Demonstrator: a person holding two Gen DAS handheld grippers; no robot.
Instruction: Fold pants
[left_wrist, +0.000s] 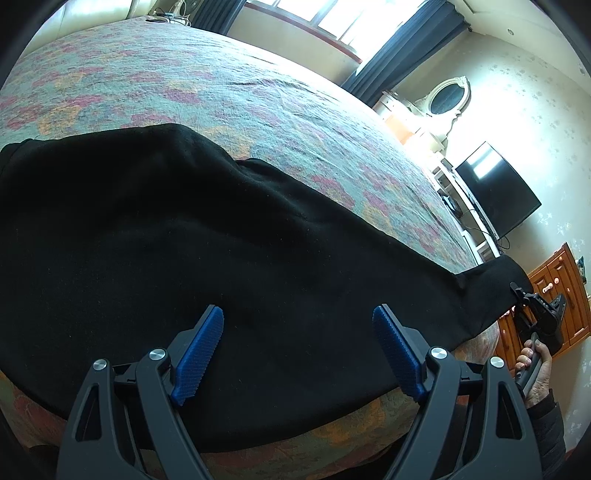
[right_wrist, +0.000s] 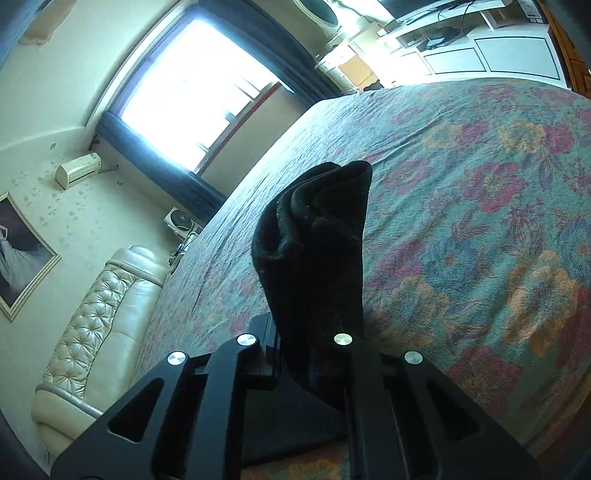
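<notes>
Black pants lie flat across the near edge of a bed with a floral cover. My left gripper is open, its blue pads just above the middle of the pants and empty. My right gripper shows at the far right of the left wrist view, shut on the pants' leg end, lifted slightly off the bed corner. In the right wrist view the gripper is shut on the bunched black hem, which hides the fingertips.
The floral bed fills both views. A cream tufted headboard is at the left. A window with dark curtains, a TV and a wooden dresser stand beyond the bed.
</notes>
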